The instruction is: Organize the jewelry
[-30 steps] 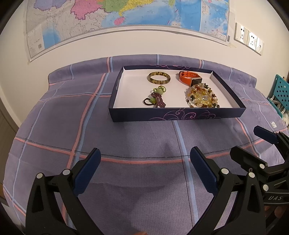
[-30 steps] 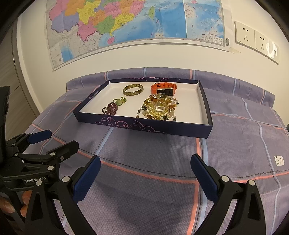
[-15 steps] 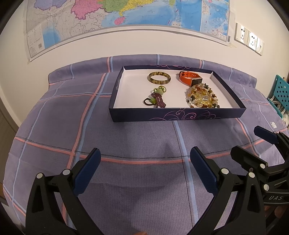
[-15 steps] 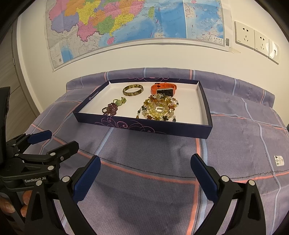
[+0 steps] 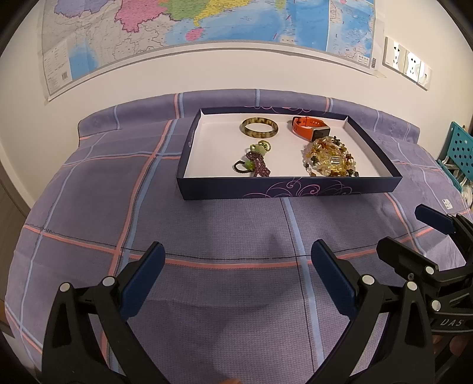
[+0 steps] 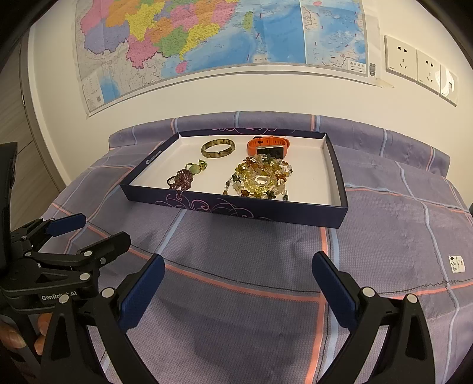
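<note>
A dark blue shallow box [image 5: 289, 189] [image 6: 236, 208] with a white floor lies on the purple checked cloth. In it lie a mottled green bangle [image 5: 259, 127] [image 6: 218, 149], an orange smartwatch [image 5: 310, 129] [image 6: 268, 146], a purple and green bead charm [image 5: 254, 164] [image 6: 184, 177] and a yellow beaded necklace [image 5: 329, 159] [image 6: 260, 180]. My left gripper [image 5: 238, 280] is open and empty, well in front of the box. My right gripper [image 6: 238, 291] is open and empty, beside it to the right. Each also shows in the other's view: the right one [image 5: 414, 233] and the left one [image 6: 85, 233].
A wall with a large map [image 5: 207, 26] and sockets [image 6: 419, 63] stands behind the table. A teal perforated crate [image 5: 458, 147] stands at the far right. The cloth [image 5: 88, 192] hangs over the table's rounded edges.
</note>
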The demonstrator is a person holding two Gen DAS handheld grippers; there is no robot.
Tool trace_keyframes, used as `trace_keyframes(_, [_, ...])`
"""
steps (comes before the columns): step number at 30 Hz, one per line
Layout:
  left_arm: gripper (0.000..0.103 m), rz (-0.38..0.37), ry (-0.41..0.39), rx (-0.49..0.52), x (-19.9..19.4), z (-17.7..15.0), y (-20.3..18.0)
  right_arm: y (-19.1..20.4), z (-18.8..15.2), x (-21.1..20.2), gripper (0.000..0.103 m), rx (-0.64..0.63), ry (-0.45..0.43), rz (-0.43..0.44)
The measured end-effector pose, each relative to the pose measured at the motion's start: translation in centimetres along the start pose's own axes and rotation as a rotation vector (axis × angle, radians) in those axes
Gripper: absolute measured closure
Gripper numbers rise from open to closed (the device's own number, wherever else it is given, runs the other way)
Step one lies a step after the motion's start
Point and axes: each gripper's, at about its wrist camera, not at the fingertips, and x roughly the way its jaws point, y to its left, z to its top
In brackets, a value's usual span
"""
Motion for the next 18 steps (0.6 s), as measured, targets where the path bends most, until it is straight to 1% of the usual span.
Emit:
trace_keyframes(9, [0.006,-0.012,-0.013,0.002,-0.1,0.0,-0.1,-0.1,0.0,0.0,0.007,0.0,0.001,0.004])
trace_keyframes(11, [0.006,-0.036,-0.006,0.008,0.1,0.0,-0.2,-0.2,0.0,0.0,0.007,-0.002,0.002,0.004])
trace_keyframes(14, [0.006,-0.051,0.029,0.003,0.7,-0.1,-0.1,-0.3,0.0,-0.2,0.007,-0.02,0.005,-0.002])
trace_keyframes(17, [0.006,-0.059,0.047,-0.02,1.2,-0.2,0.7,-2.0,0.0,-0.3,0.007,-0.016,0.025,0.0])
trace_keyframes(18, [0.006,-0.059,0.052,-0.034,1.3,-0.1,1.4,-3.4,0.0,-0.3,0.007,-0.014,0.033,-0.026])
